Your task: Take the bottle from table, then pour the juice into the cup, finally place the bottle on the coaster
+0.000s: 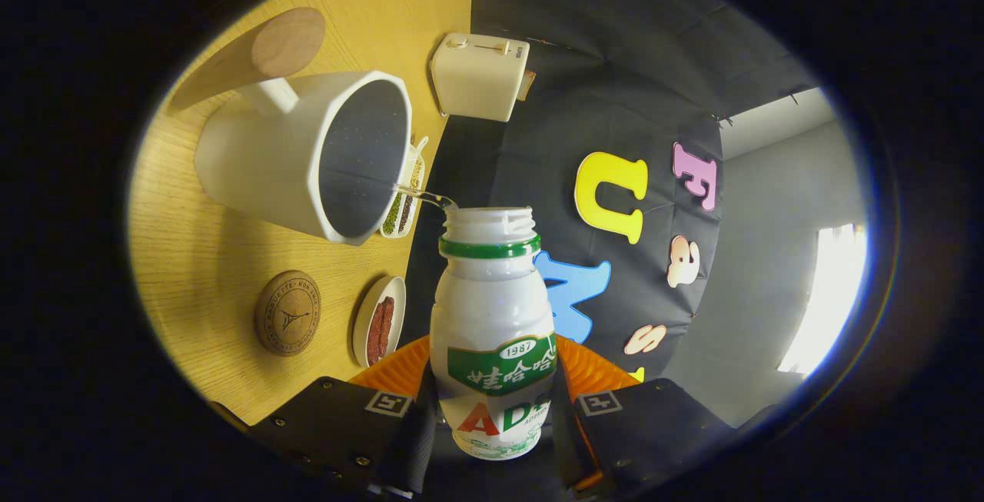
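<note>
The gripper (492, 417) had its jaws clamped on the bottle (492, 333), one finger pressed to each side of its lower body, at the bottom centre of the frame. The bottle was white plastic with a green neck ring and a green label band, its cap off and its threaded mouth open. The whole scene sat rolled over: the wooden bench (200, 256) filled the left of the frame like a wall, so the bottle was tipped hard toward it.

A thin clear stream (423, 196) ran from the bottle's mouth to the rim of the cup (307, 156), a white mug with a dark inside, at the upper left of the bottle. Its handle pointed to the upper left.

The round cork coaster (287, 313) lay on the bench at lower left, below the cup and well apart from the bottle, nothing on it. Just right of it was a small white dish (378, 320) with red strips in it. A divided dish (405, 206) of green and dark bits showed behind the cup's rim. A cream toaster (478, 75) stood at top centre, and a round wooden piece (286, 42) at the upper left, beyond the cup's handle.
</note>
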Motion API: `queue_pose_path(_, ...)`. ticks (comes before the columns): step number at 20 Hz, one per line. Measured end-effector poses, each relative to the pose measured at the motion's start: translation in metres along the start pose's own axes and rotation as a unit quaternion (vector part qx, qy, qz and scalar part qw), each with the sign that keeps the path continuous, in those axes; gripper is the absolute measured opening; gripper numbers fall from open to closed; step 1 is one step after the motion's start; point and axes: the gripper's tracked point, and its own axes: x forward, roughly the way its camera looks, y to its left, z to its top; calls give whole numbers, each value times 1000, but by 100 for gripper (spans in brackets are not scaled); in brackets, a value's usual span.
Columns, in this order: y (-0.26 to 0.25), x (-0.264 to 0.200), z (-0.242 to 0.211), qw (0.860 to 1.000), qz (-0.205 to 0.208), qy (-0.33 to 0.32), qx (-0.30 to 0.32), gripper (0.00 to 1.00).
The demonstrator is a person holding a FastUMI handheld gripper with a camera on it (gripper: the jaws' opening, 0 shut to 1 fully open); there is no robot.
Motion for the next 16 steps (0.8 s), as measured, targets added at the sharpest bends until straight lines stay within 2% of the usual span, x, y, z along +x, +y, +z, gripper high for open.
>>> queue_pose_path(16, -1, 0, 1, 1000, -4, -1, -20, 64)
